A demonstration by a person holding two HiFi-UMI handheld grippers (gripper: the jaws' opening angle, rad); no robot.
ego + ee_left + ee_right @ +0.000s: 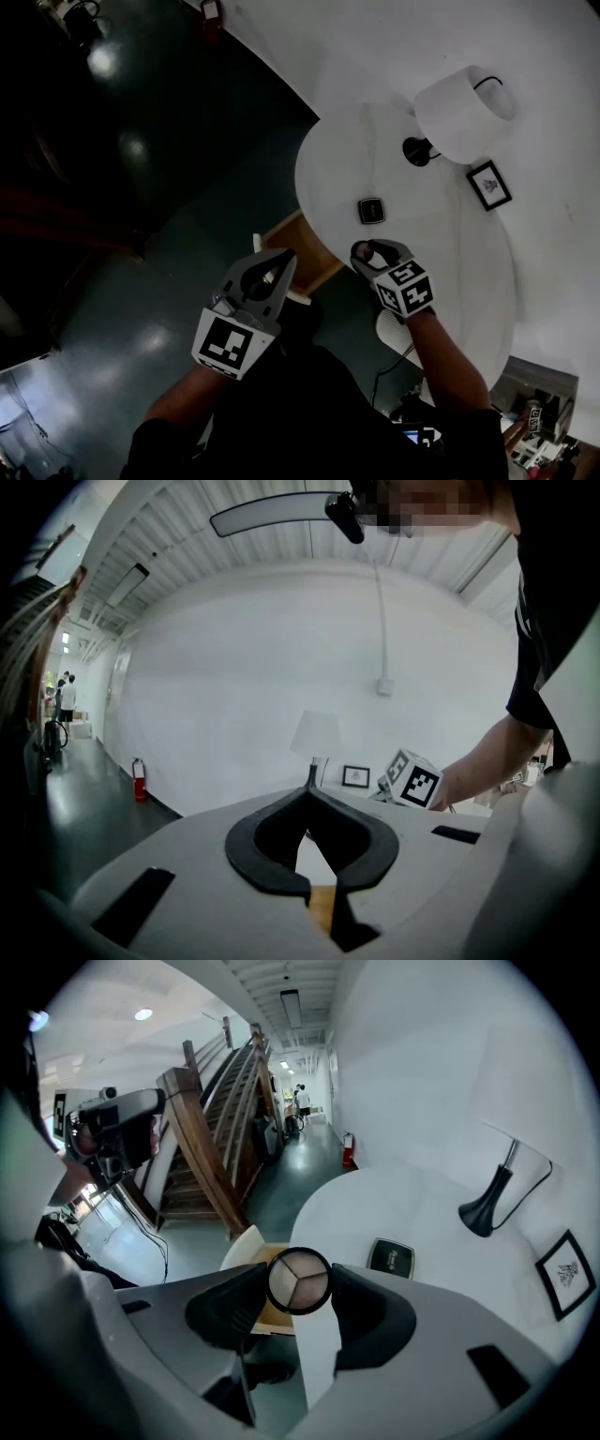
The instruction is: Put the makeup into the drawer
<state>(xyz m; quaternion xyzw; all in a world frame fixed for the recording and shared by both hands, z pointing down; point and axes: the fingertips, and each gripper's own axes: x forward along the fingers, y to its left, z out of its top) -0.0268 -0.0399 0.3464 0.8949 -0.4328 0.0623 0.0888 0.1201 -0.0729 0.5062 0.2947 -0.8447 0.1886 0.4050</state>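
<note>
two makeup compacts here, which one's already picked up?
The round three-shade compact, clamped between the jaws of the right hand-held gripper. The square dark compact lies flat on the white table, untouched.

Lamp — white shade, framed picture nearby

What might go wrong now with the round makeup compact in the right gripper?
The round three-shade compact is pinched only by its rim in the right gripper, so it may slip or twist out. The open wooden drawer lies past the white round table's edge; released early, the compact might miss it and hit the dark floor.
</note>
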